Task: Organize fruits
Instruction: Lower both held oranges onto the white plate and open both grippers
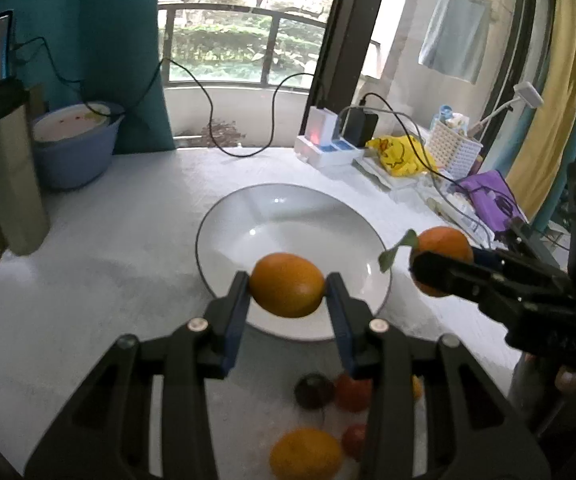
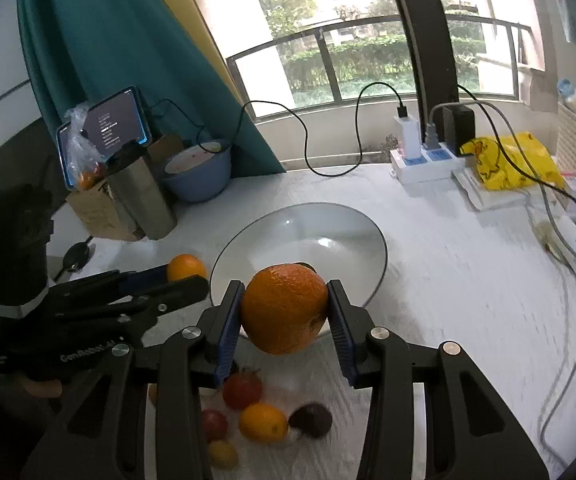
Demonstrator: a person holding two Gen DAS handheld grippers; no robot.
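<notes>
My left gripper [image 1: 286, 286] is shut on a smooth orange [image 1: 286, 285] and holds it over the near rim of a white plate [image 1: 288, 208]. My right gripper [image 2: 285, 310] is shut on a larger orange with a leaf [image 2: 283, 308], held above the plate's near edge [image 2: 368, 228]. In the left wrist view the right gripper [image 1: 444, 268] and its orange [image 1: 444, 242] are just right of the plate. In the right wrist view the left gripper [image 2: 183, 276] with its orange [image 2: 185, 266] is left of the plate. Several loose fruits [image 2: 261, 422] lie on the table below both grippers.
A steel tumbler [image 2: 141, 196], a cardboard box and a blue bowl [image 2: 199, 174] stand at the back left. A power strip with chargers [image 2: 428, 158], a yellow bag [image 2: 512, 164], a white basket and cables are at the back right. A dark fruit [image 1: 314, 391] lies near the plate.
</notes>
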